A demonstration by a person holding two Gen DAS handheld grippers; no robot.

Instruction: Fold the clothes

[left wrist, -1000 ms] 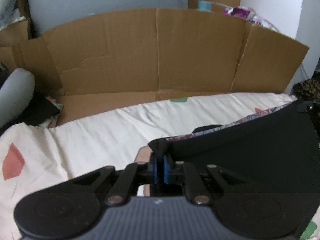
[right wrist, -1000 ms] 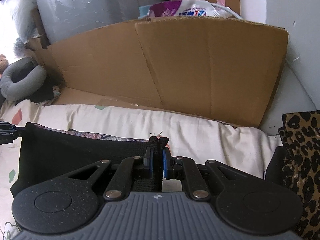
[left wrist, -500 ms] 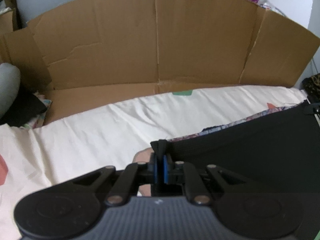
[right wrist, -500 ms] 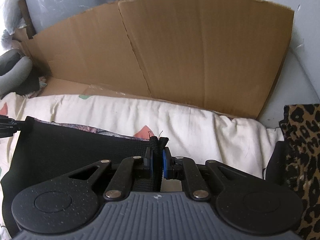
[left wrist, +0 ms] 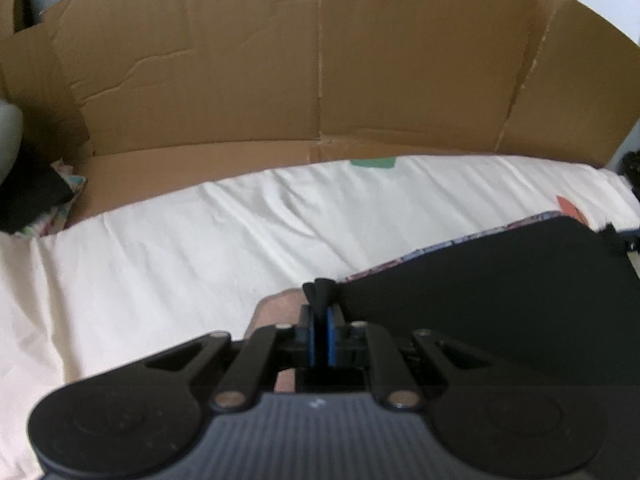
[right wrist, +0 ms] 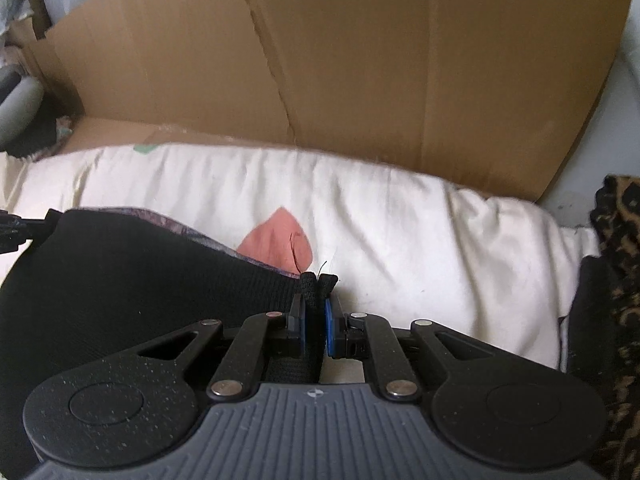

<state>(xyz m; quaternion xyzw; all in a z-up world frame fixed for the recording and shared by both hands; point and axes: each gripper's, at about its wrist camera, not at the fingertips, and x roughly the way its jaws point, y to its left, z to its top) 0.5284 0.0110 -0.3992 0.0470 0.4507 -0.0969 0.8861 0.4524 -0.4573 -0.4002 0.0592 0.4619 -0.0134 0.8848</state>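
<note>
Both grippers, left (left wrist: 319,330) and right (right wrist: 314,330), clenched on black garment (right wrist: 132,280) corners, stretched between jaws; fold step, next: lay flat on sheet (right wrist: 400,220), release

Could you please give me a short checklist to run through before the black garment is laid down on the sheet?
1. Left gripper clamped on a corner of the black garment: ok.
2. Right gripper clamped on the other corner: ok.
3. Top edge stretched between the two grippers without bunching: ok.
4. White sheet ahead free of other clothes where the garment would land: ok.
5. Leopard-print fabric on the right clear of the garment: ok, it lies apart.
6. Lower part of the garment hanging flat, not twisted: cannot tell, it is hidden below the grippers.
</note>
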